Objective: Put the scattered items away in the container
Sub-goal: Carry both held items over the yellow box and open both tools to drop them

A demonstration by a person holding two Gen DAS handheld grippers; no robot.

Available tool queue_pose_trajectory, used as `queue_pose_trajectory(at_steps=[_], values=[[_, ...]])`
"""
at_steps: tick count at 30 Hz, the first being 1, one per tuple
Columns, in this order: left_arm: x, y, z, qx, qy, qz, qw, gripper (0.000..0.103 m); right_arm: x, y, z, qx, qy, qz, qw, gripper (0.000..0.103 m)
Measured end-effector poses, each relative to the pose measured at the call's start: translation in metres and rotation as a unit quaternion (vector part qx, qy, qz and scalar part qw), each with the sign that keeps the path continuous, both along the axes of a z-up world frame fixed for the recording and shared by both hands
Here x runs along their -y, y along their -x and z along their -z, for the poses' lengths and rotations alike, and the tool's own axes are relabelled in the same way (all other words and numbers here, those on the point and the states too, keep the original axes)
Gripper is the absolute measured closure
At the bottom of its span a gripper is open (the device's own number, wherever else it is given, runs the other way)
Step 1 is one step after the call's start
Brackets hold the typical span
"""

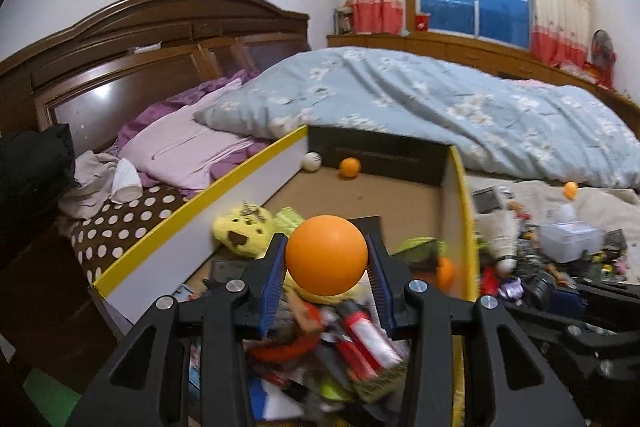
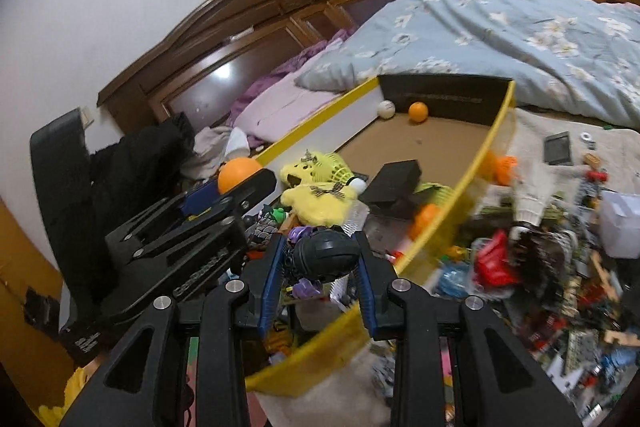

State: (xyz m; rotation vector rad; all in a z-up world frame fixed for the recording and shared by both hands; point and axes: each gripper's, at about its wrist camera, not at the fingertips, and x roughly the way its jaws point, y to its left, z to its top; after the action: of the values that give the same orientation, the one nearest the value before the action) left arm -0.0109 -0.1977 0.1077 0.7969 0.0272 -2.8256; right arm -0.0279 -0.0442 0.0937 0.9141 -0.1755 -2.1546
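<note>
My left gripper (image 1: 326, 261) is shut on an orange ball (image 1: 326, 261) and holds it above the near end of the open box (image 1: 192, 211) with yellow-edged white walls. The same ball (image 2: 236, 173) and left gripper show at left in the right wrist view. My right gripper (image 2: 320, 261) is shut on a black and purple toy figure (image 2: 320, 259), over the box's near right wall (image 2: 448, 215). Inside the box lie a yellow plush (image 1: 240, 231), a white ball (image 1: 311, 161), an orange ball (image 1: 349, 167) and mixed toys.
Scattered toys cover the bedsheet right of the box (image 2: 540, 267), with a clear plastic tub (image 1: 568, 239), a shuttlecock (image 2: 528, 203) and an orange ball (image 1: 570, 189). A blue floral duvet (image 1: 440, 107), pink pillow (image 1: 180, 147) and wooden headboard (image 1: 140, 39) lie behind.
</note>
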Motion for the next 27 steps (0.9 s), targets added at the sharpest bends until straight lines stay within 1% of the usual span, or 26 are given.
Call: queue_pose_trajectory(at_steps=[9, 12, 15, 17, 18, 20, 22, 23, 25, 26, 27], values=[[0.040, 0.027, 0.020, 0.022, -0.014, -0.035, 0.9990, 0.064, 0.040, 0.016, 0.012, 0.000, -0.037, -0.011, 0.999, 0.070], [0.043, 0.032, 0.023, 0.029, -0.019, -0.033, 0.9988, 0.064, 0.050, 0.018, 0.016, -0.003, -0.047, -0.014, 0.999, 0.070], [0.043, 0.033, 0.022, 0.029, -0.011, -0.040, 0.9987, 0.063, 0.053, 0.021, 0.021, 0.001, -0.050, -0.011, 0.999, 0.070], [0.044, 0.035, 0.022, 0.035, -0.013, -0.040, 0.9985, 0.059, 0.054, 0.022, 0.022, 0.005, -0.052, -0.011, 0.999, 0.070], [0.044, 0.035, 0.022, 0.037, -0.016, -0.039, 0.9984, 0.054, 0.055, 0.022, 0.023, 0.006, -0.055, -0.013, 0.998, 0.070], [0.044, 0.033, 0.021, 0.034, -0.014, -0.042, 0.9984, 0.049, 0.056, 0.021, 0.024, 0.005, -0.058, -0.013, 0.998, 0.069], [0.044, 0.030, 0.019, 0.032, -0.011, -0.046, 0.9984, 0.041, 0.055, 0.021, 0.024, 0.004, -0.054, -0.013, 0.998, 0.069], [0.044, 0.028, 0.018, 0.030, -0.010, -0.048, 0.9983, 0.038, 0.054, 0.020, 0.023, 0.007, -0.048, -0.015, 0.999, 0.069], [0.045, 0.024, 0.016, 0.026, -0.012, -0.051, 0.9983, 0.031, 0.052, 0.020, 0.022, 0.011, -0.037, -0.020, 0.999, 0.066], [0.045, 0.022, 0.015, 0.025, -0.014, -0.052, 0.9982, 0.030, 0.051, 0.019, 0.021, 0.012, -0.034, -0.021, 0.999, 0.065], [0.045, 0.019, 0.014, 0.024, -0.015, -0.053, 0.9982, 0.029, 0.050, 0.018, 0.018, 0.009, -0.029, -0.021, 0.999, 0.062]])
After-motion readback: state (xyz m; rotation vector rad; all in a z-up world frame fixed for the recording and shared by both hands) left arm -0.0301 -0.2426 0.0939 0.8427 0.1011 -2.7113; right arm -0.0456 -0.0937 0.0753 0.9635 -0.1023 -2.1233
